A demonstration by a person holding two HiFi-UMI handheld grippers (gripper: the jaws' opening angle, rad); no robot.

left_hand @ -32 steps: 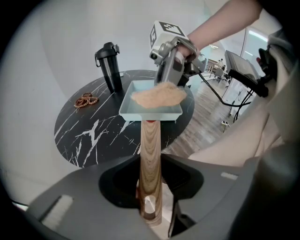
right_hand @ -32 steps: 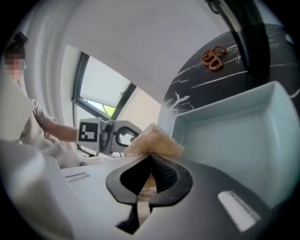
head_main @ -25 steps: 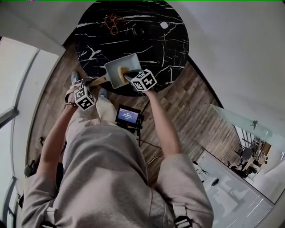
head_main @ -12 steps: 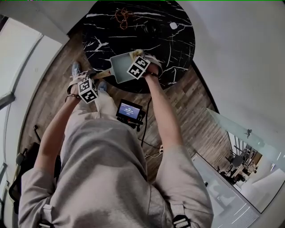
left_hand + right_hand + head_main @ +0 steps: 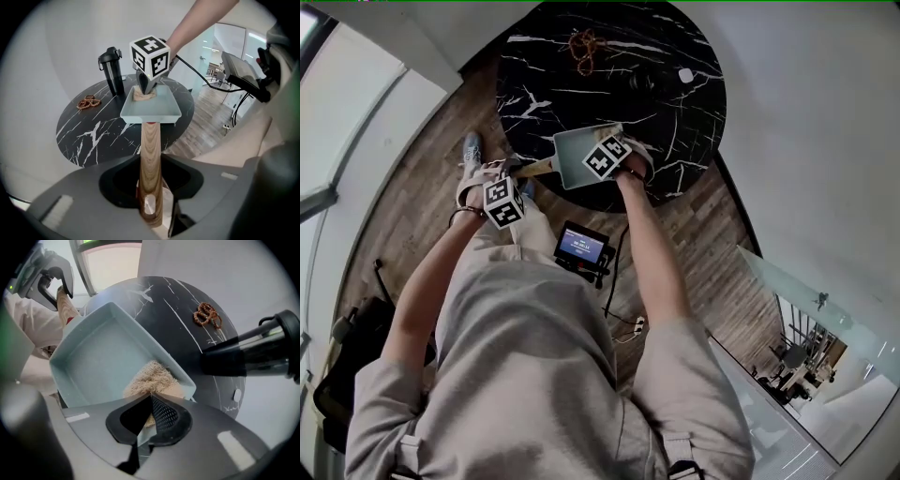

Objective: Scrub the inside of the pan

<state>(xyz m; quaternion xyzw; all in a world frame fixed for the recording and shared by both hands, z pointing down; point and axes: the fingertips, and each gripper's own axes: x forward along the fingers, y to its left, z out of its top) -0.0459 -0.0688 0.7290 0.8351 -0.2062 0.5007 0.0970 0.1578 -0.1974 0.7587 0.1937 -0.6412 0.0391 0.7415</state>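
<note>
A pale blue square pan (image 5: 581, 152) (image 5: 149, 107) (image 5: 101, 359) rests on the round black marble table (image 5: 656, 56). Its wooden handle (image 5: 151, 154) (image 5: 534, 169) runs back toward me, and my left gripper (image 5: 152, 208) (image 5: 517, 180) is shut on the handle's end. My right gripper (image 5: 149, 404) (image 5: 144, 89) (image 5: 614, 155) points steeply down into the pan and is shut on a tan fibrous scrubber (image 5: 152, 378) (image 5: 143, 95). The scrubber lies against the pan's floor by the rim on the side away from the handle.
On the table stand a black bottle (image 5: 112, 70) (image 5: 253, 352), a brown beaded coil (image 5: 89, 101) (image 5: 206, 315) (image 5: 584, 42) and a small white disc (image 5: 684, 75). A small monitor (image 5: 581, 247) hangs at my waist. Wooden floor surrounds the table; a glass partition (image 5: 797, 272) stands at right.
My right gripper has swung and tipped downward over the pan, carrying the scrubber to the pan's far rim. The head view has shifted, so the table sits further right. The left gripper still holds the handle.
</note>
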